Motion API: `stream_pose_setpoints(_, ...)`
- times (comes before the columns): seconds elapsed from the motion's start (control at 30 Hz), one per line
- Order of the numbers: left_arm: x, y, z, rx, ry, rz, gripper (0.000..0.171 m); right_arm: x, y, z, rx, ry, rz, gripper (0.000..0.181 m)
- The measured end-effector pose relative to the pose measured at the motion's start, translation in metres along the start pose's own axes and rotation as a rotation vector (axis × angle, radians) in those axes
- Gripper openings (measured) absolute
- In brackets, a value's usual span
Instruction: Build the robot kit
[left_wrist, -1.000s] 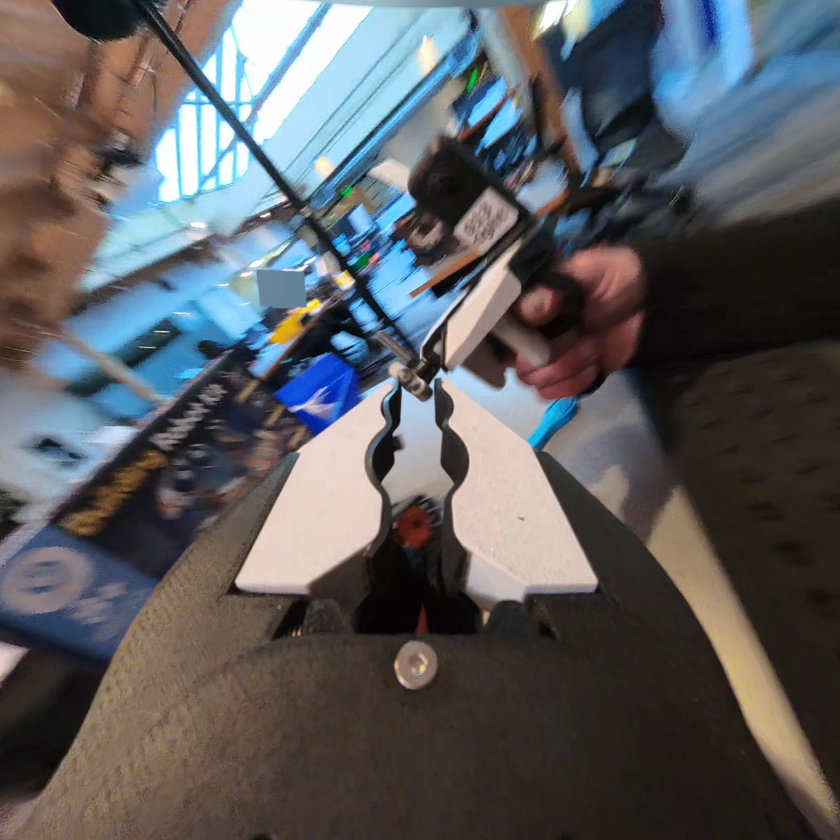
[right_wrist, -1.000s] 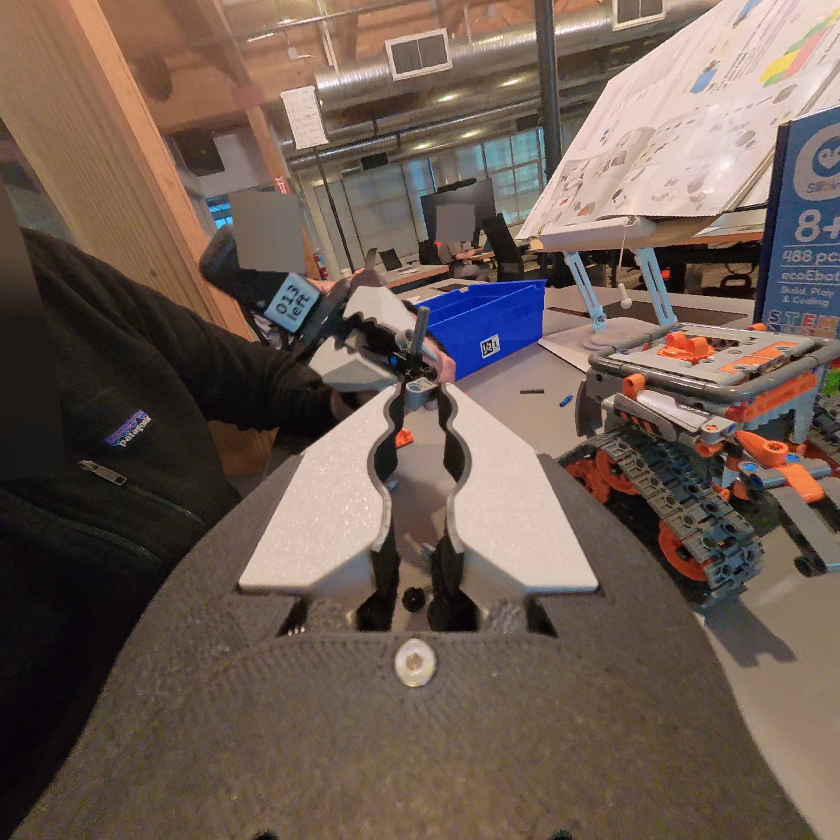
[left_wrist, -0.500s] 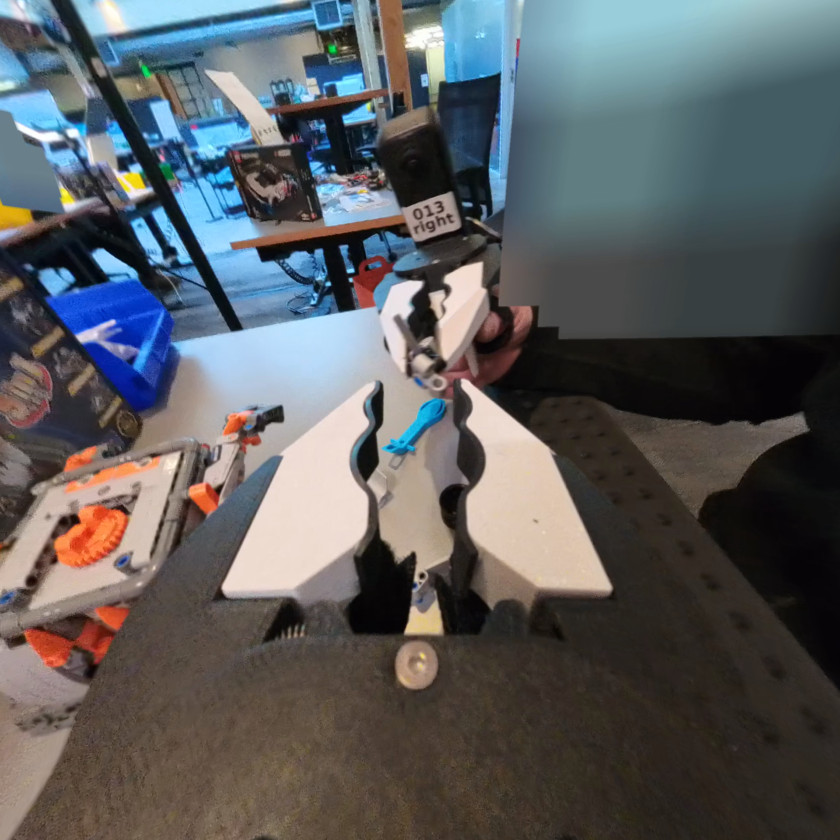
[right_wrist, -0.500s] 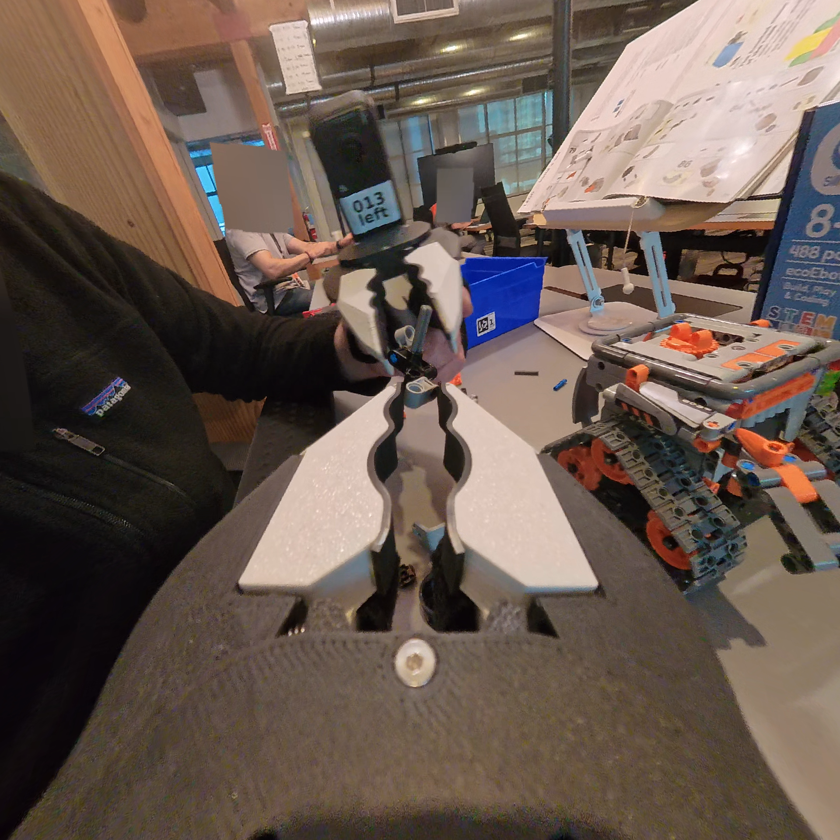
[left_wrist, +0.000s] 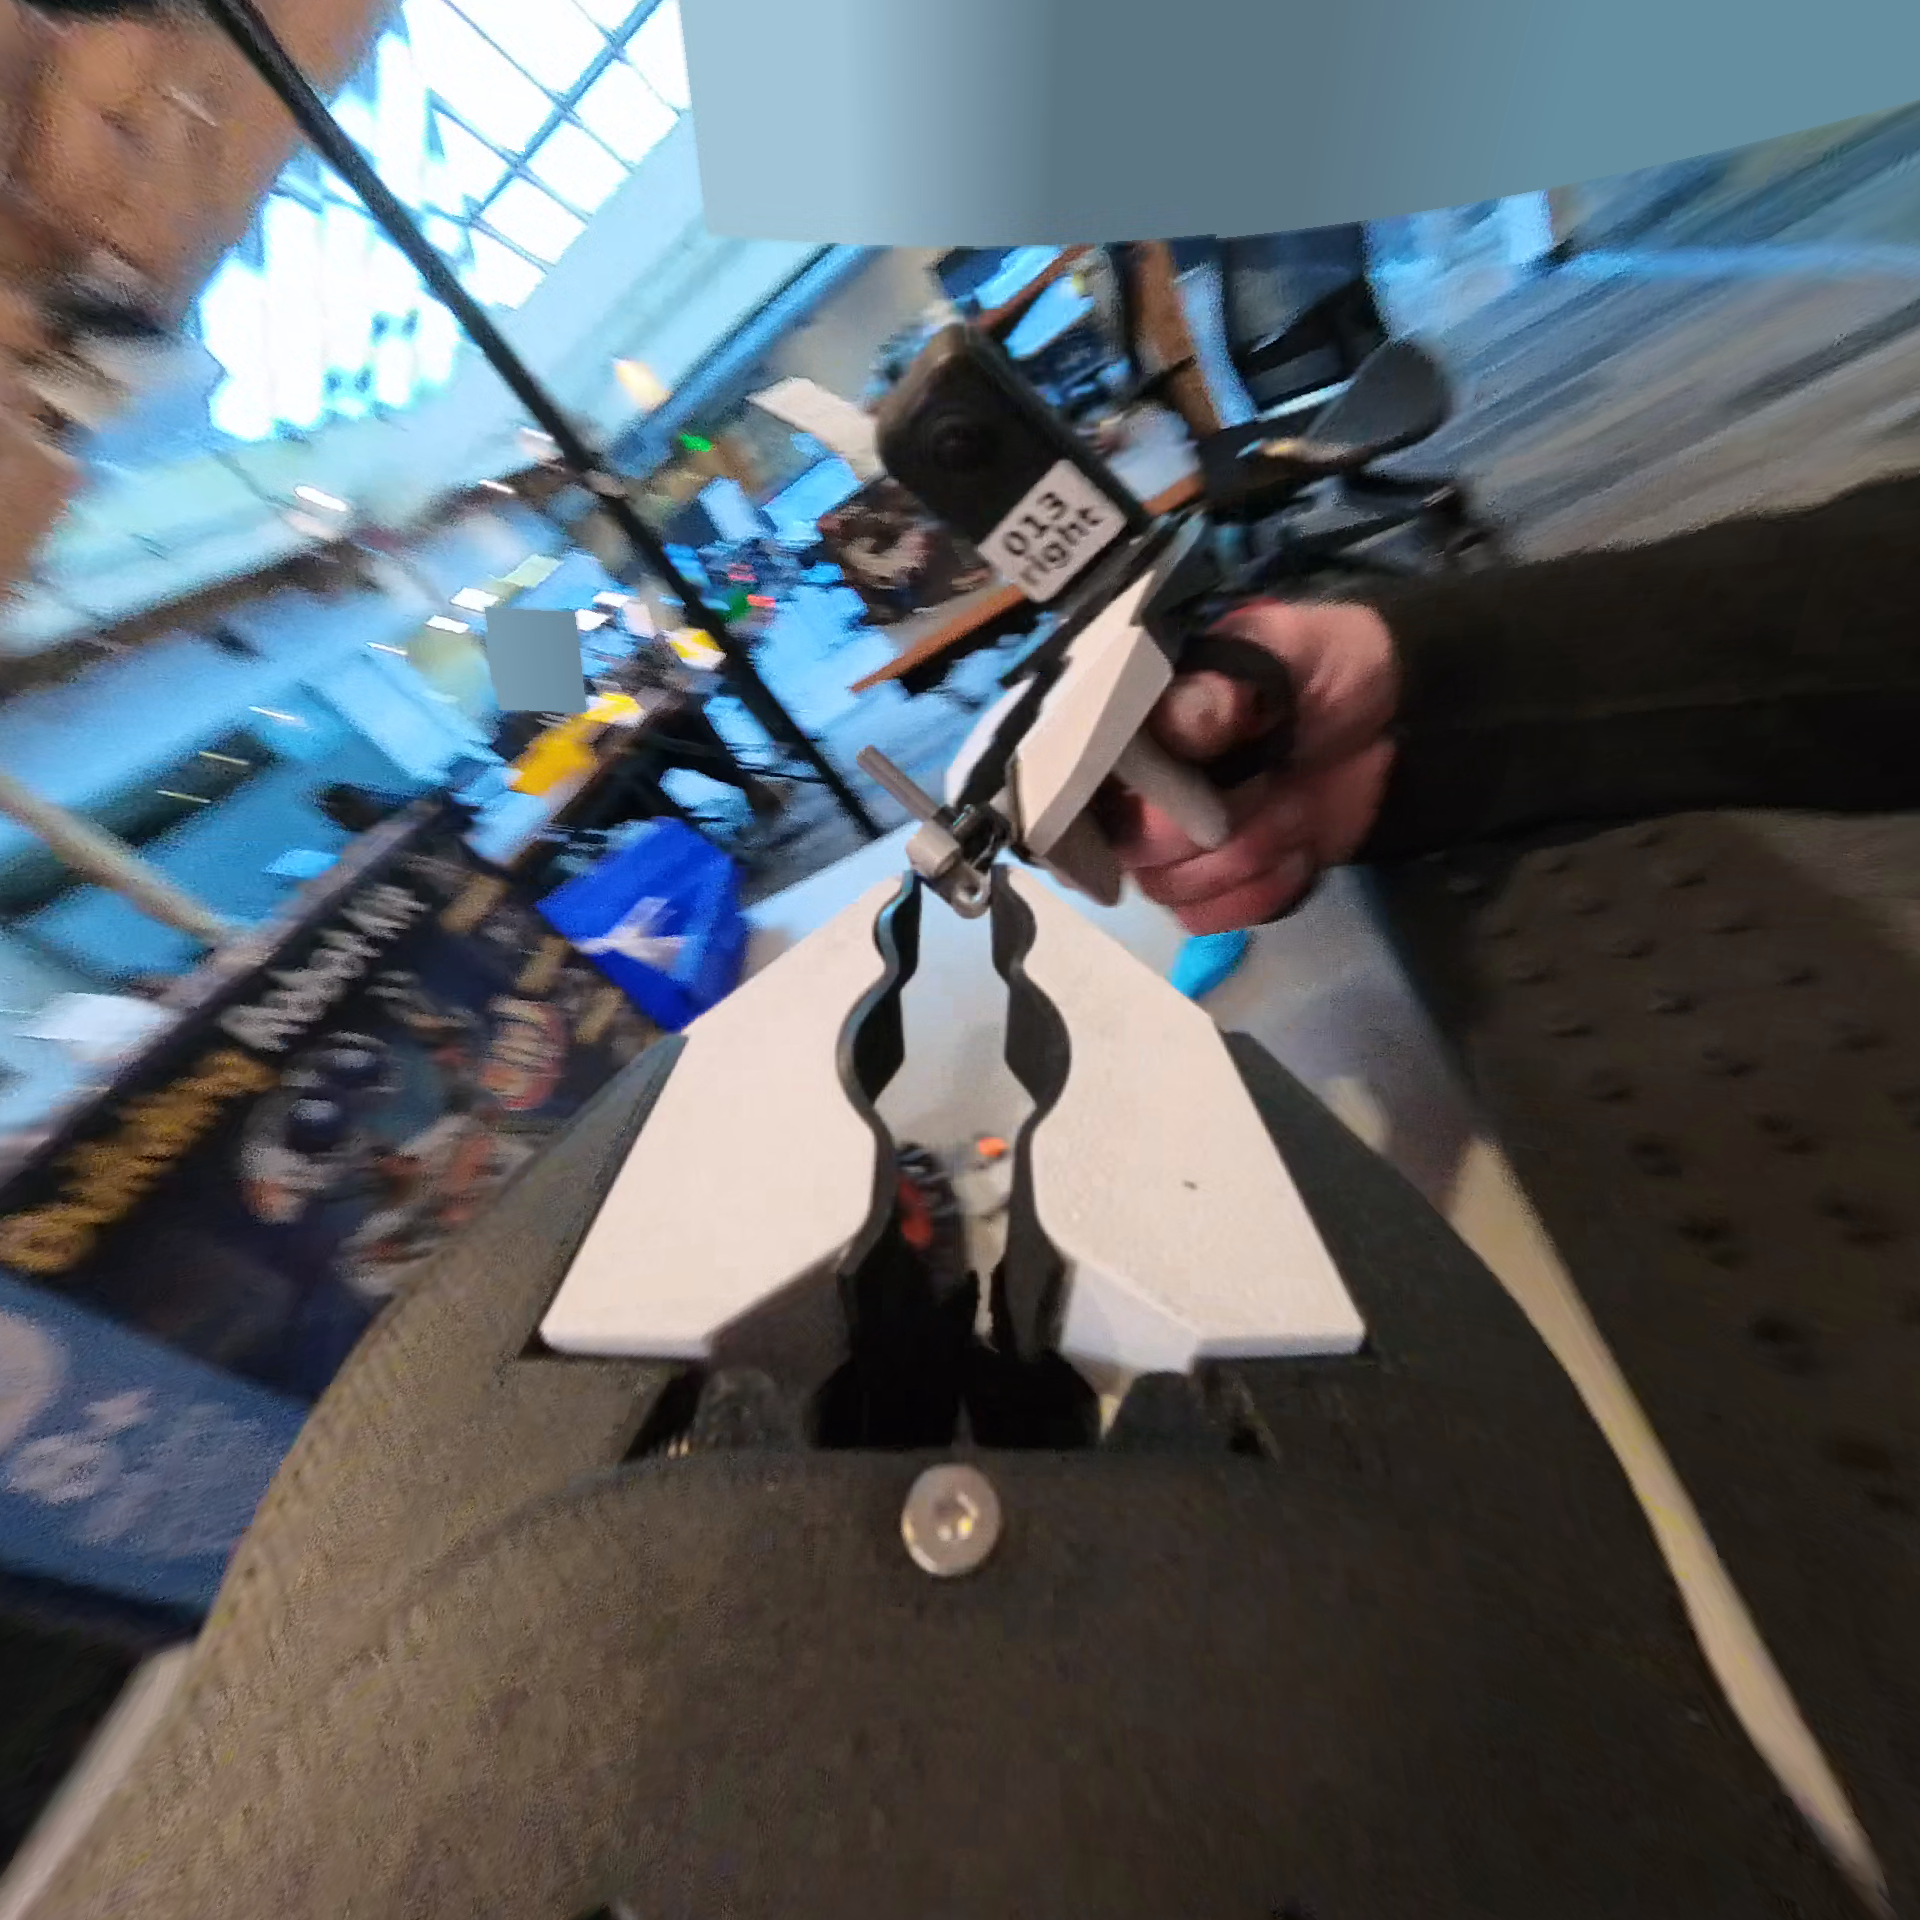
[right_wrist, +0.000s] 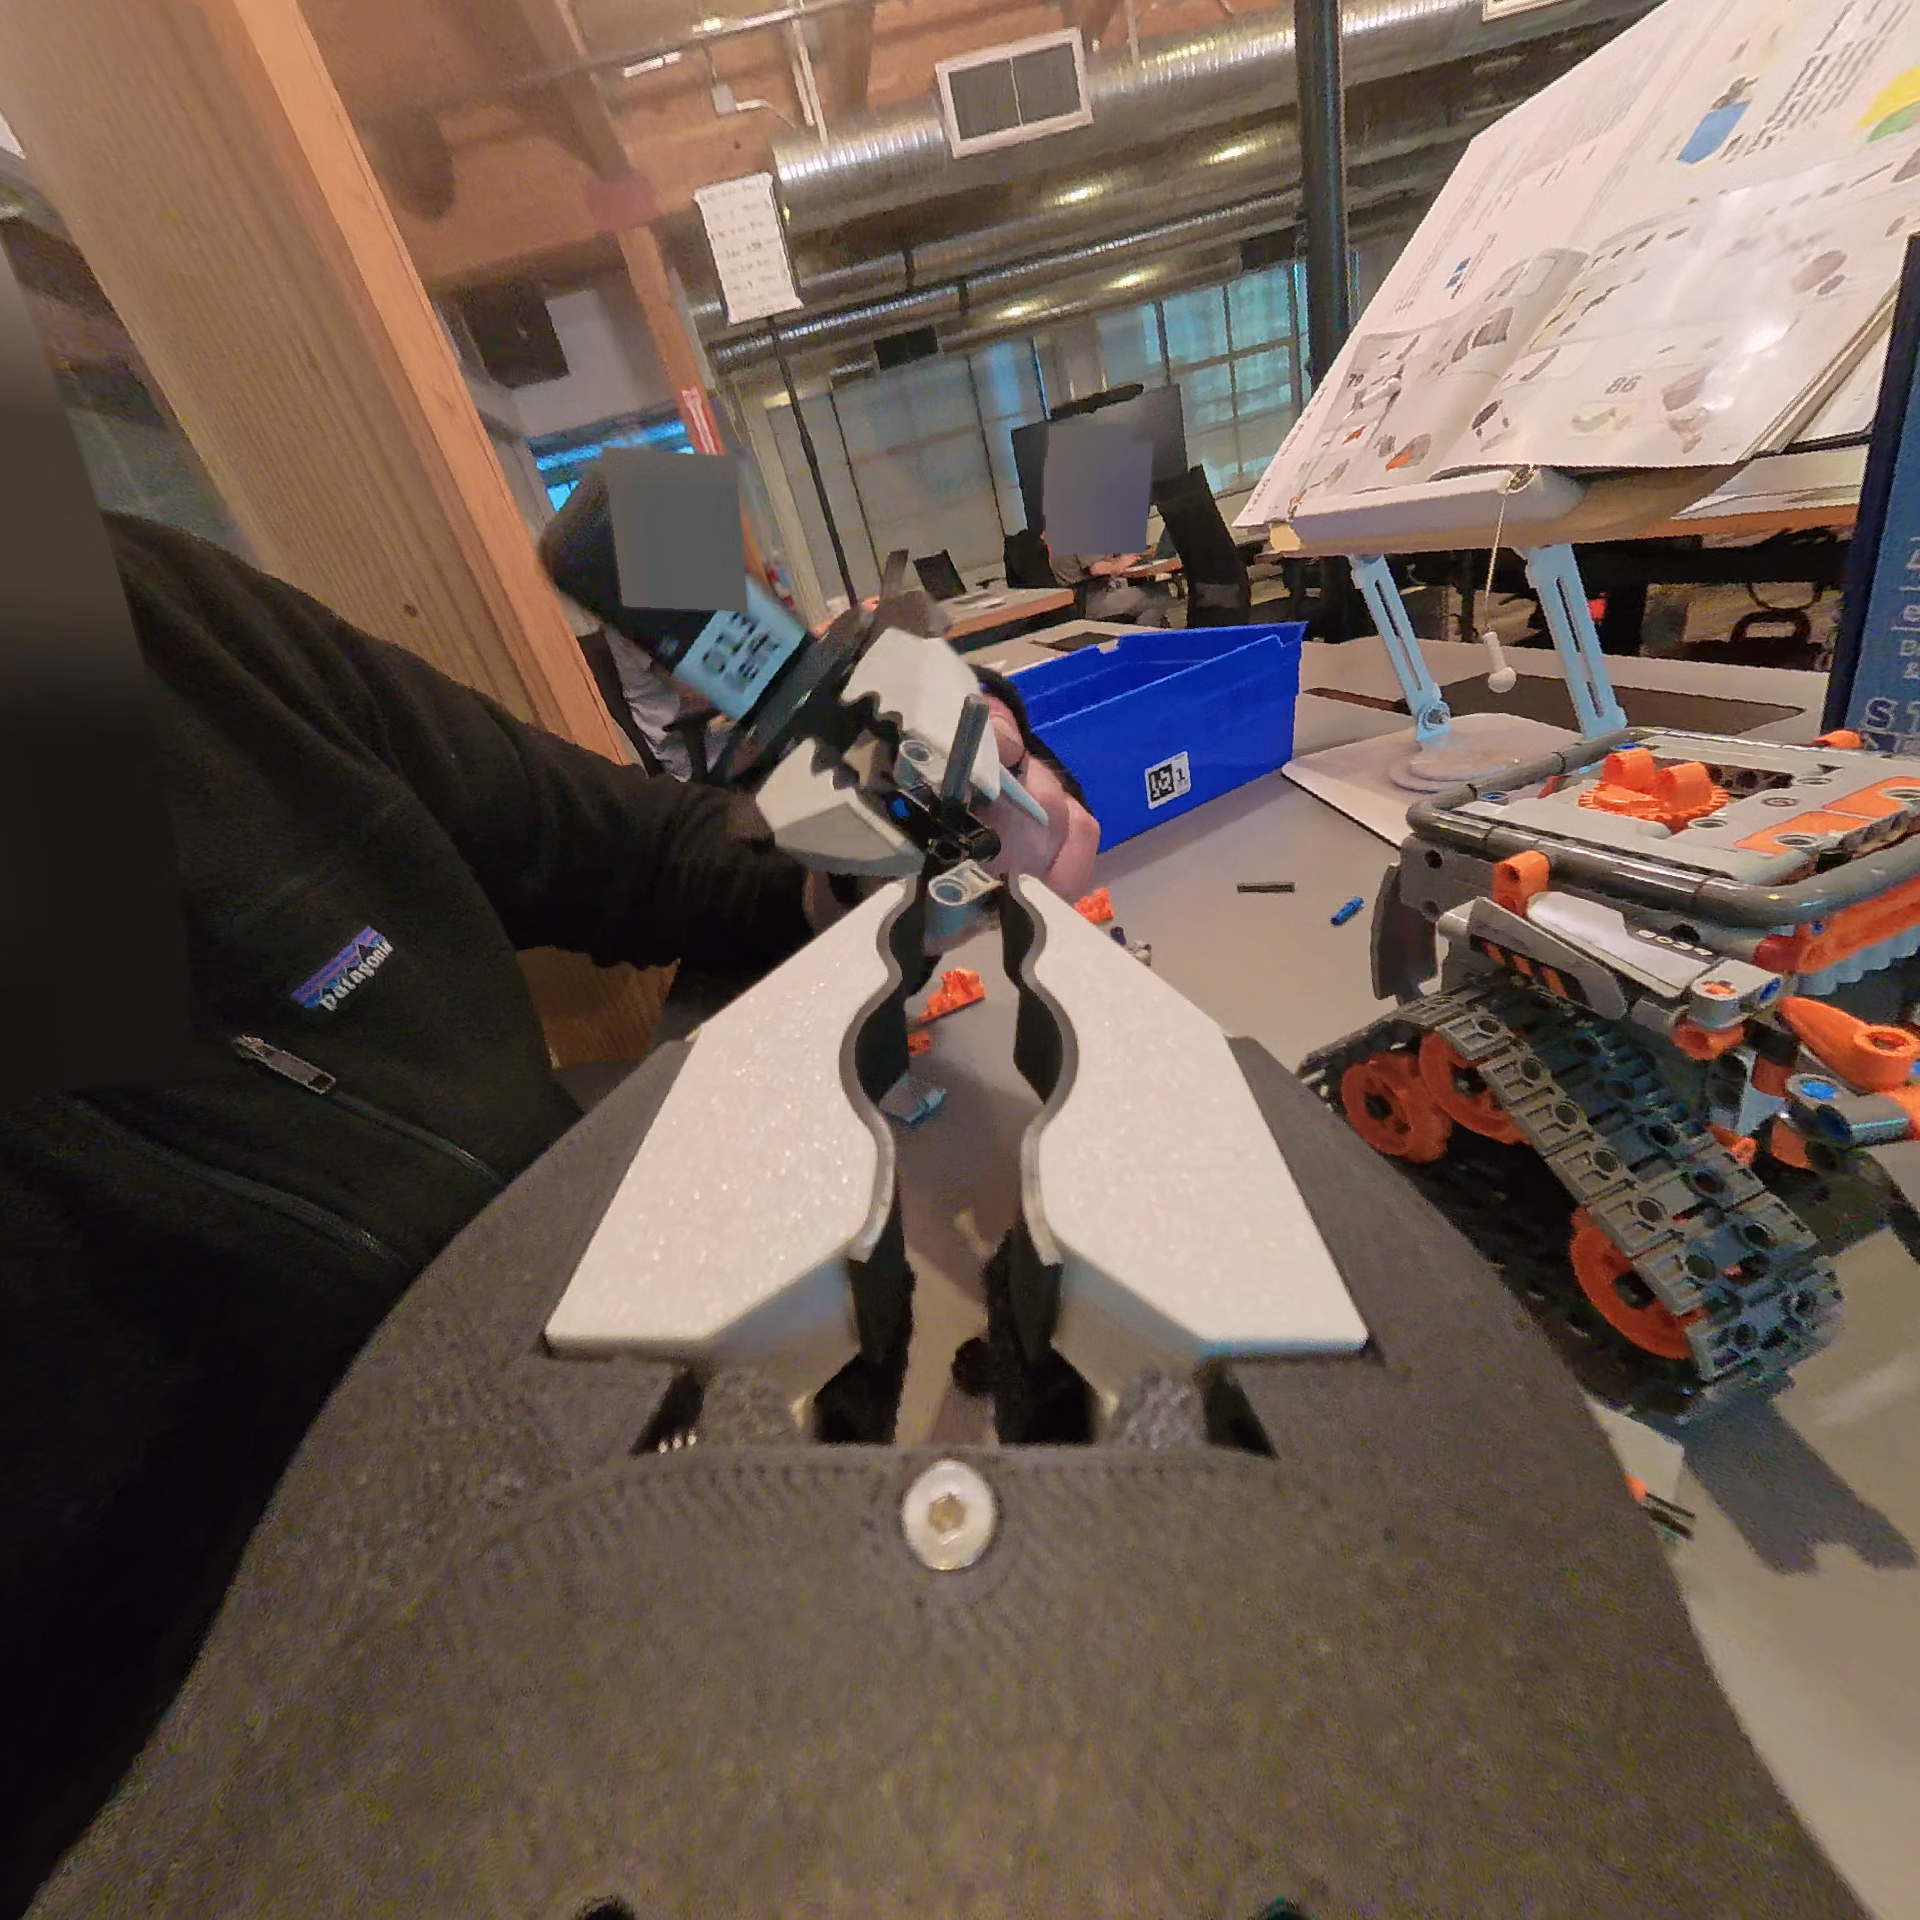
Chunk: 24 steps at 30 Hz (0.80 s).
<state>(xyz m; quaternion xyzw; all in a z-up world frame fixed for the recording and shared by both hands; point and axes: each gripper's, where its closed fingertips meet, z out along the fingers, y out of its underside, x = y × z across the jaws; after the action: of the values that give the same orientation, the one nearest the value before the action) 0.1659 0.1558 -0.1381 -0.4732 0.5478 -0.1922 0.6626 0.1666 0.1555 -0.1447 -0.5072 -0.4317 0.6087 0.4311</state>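
A small assembly (right_wrist: 951, 821) of light grey connectors, a black connector and a grey axle (right_wrist: 966, 743) is held in the air between both grippers. My right gripper (right_wrist: 958, 904) is shut on its lower light grey connector (right_wrist: 956, 896). My left gripper (right_wrist: 914, 790) reaches in from the left and is shut on the upper black and grey part. In the left wrist view my left gripper (left_wrist: 954, 888) pinches the grey end of the assembly (left_wrist: 940, 847), and the right gripper (left_wrist: 997, 821) grips it from the right. A hand (left_wrist: 1247, 790) holds that gripper.
A grey and orange tracked vehicle model (right_wrist: 1621, 997) stands on the grey table (right_wrist: 1226, 935) at the right. A blue bin (right_wrist: 1164, 727) and an open booklet on a stand (right_wrist: 1610, 270) are behind. Small orange pieces (right_wrist: 956, 992), a black pin (right_wrist: 1265, 888) and a blue pin (right_wrist: 1345, 911) lie loose. Both grippers' tips are close together, under 4 cm apart.
Half a second ago my left gripper's jaws were wide open and off the assembly, which only the right gripper held. The left has tilted back and shut on it again.
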Motion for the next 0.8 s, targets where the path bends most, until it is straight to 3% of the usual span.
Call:
stream_pose_setpoints(0.1,-0.001,0.0,0.004,-0.02,-0.117,0.128,0.012,0.001,-0.004,-0.003,0.029,-0.006,0.016,0.012)
stream_pose_setpoints(0.27,-0.005,-0.001,0.002,0.019,-0.036,-0.039,0.029,0.007,-0.004,-0.004,0.016,0.062,-0.042,0.012)
stream_pose_setpoints(0.43,-0.003,0.009,0.006,-0.018,0.053,-0.218,0.027,0.01,-0.004,-0.006,0.005,0.108,-0.092,0.012)
stream_pose_setpoints(0.53,-0.002,0.01,0.007,-0.006,0.084,-0.286,0.017,0.007,-0.002,-0.003,-0.019,0.117,-0.137,0.012)
stream_pose_setpoints(0.8,0.001,0.007,0.01,0.045,0.119,-0.428,0.026,0.014,0.001,0.0,-0.047,0.191,-0.204,0.012)
